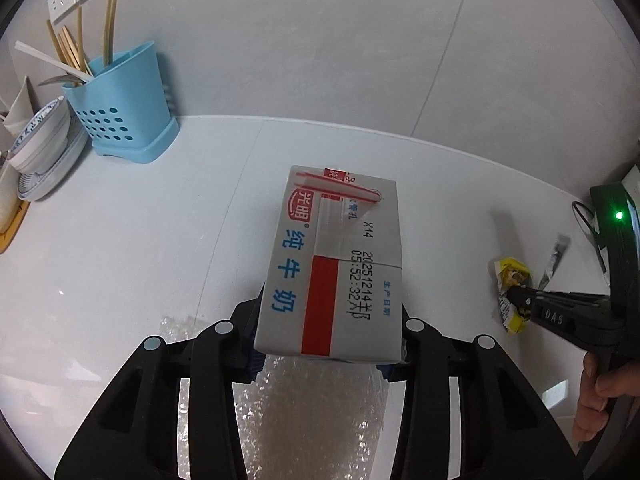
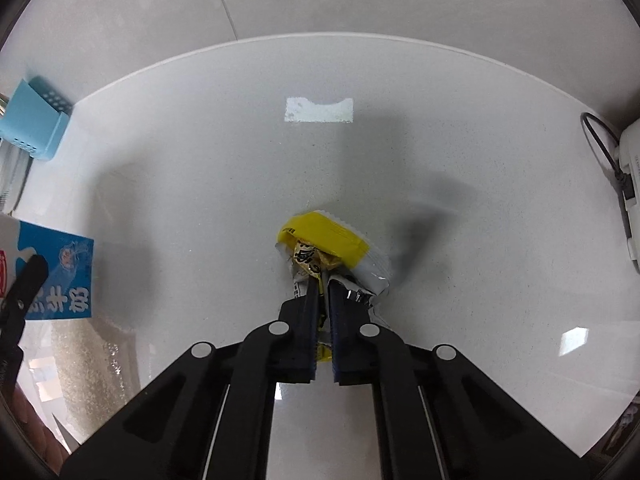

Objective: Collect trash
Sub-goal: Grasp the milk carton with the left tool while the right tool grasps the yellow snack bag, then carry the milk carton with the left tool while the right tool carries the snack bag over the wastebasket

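Observation:
My left gripper (image 1: pixel 326 340) is shut on a grey, red and blue milk carton (image 1: pixel 332 260) and holds it above the white counter (image 1: pixel 120 280). The carton also shows at the left edge of the right wrist view (image 2: pixel 56 276). My right gripper (image 2: pixel 324 300) is shut on a crumpled yellow and silver snack wrapper (image 2: pixel 324 240) lying on or just over the counter. The left wrist view shows that gripper (image 1: pixel 520 304) pinching the wrapper (image 1: pixel 510 276) at the right.
A sheet of bubble wrap (image 1: pixel 304 412) lies under my left gripper. A blue cutlery holder (image 1: pixel 120 108) with chopsticks and stacked bowls (image 1: pixel 36 148) stand at the back left. A white device with a black cable (image 2: pixel 628 184) sits at the right edge.

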Action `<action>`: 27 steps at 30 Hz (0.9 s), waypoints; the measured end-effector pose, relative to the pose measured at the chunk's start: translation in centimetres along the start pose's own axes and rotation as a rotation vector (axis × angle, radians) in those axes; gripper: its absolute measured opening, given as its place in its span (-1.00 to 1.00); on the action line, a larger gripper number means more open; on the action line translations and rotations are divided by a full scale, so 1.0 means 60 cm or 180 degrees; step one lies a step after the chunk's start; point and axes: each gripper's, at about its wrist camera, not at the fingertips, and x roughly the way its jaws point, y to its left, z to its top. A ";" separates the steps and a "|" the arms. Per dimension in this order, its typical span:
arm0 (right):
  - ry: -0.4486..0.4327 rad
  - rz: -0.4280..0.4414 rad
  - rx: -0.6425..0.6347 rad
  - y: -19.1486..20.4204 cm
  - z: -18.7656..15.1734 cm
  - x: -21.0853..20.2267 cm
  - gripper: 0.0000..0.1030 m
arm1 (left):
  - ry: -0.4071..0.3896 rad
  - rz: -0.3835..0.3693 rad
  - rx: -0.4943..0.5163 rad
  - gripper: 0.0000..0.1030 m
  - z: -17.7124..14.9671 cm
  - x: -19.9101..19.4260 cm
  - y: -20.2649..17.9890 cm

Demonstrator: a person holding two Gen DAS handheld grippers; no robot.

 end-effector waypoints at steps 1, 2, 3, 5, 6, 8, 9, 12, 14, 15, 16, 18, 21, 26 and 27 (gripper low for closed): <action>-0.0029 0.0012 0.0006 -0.002 -0.005 -0.008 -0.93 | 0.0010 -0.0015 -0.0011 -0.21 -0.002 -0.003 0.001; -0.0060 0.0015 0.0018 -0.007 -0.009 -0.017 -0.93 | 0.0024 -0.0030 -0.0027 -0.21 -0.006 -0.006 0.001; -0.0079 0.0019 0.0045 -0.011 -0.013 -0.025 -0.93 | 0.0037 -0.0043 -0.0035 -0.21 -0.009 -0.008 0.003; -0.0108 0.0056 0.0098 -0.020 -0.014 -0.038 -0.93 | 0.0046 -0.0050 -0.0027 -0.21 -0.016 -0.016 0.000; -0.0129 0.0050 0.0100 -0.022 -0.017 -0.045 -0.93 | 0.0046 -0.0056 -0.0019 -0.21 -0.020 -0.021 -0.001; -0.0179 0.0035 0.0090 -0.024 -0.027 -0.061 -0.93 | 0.0056 -0.0101 -0.0023 -0.21 -0.027 -0.028 -0.002; -0.0198 0.0041 0.0089 -0.025 -0.032 -0.067 -0.93 | 0.0062 -0.0121 -0.0022 -0.21 -0.032 -0.032 -0.003; -0.0271 0.0060 0.0112 -0.028 -0.047 -0.077 -0.93 | 0.0055 -0.0120 0.0022 -0.21 -0.044 -0.045 -0.006; -0.0317 0.0054 0.0123 -0.032 -0.058 -0.083 -0.93 | 0.0048 -0.0123 0.0040 -0.21 -0.054 -0.057 -0.010; -0.0348 0.0050 0.0129 -0.032 -0.066 -0.091 -0.93 | 0.0045 -0.0136 0.0056 -0.21 -0.059 -0.064 -0.010; -0.0377 0.0042 0.0135 -0.032 -0.073 -0.099 -0.93 | 0.0045 -0.0148 0.0072 -0.21 -0.063 -0.070 -0.010; -0.0459 0.0023 0.0130 -0.030 -0.090 -0.118 -0.93 | 0.0042 -0.0138 0.0124 -0.21 -0.074 -0.086 -0.014; -0.0558 0.0003 0.0134 -0.030 -0.117 -0.146 -0.92 | 0.0029 -0.0155 0.0170 -0.21 -0.090 -0.111 -0.015; -0.0688 -0.0010 0.0149 -0.031 -0.167 -0.194 -0.92 | 0.0037 -0.0133 0.0223 -0.21 -0.114 -0.154 -0.014; -0.0713 -0.0013 0.0150 -0.031 -0.178 -0.205 -0.92 | 0.0031 -0.0141 0.0228 -0.21 -0.118 -0.162 -0.014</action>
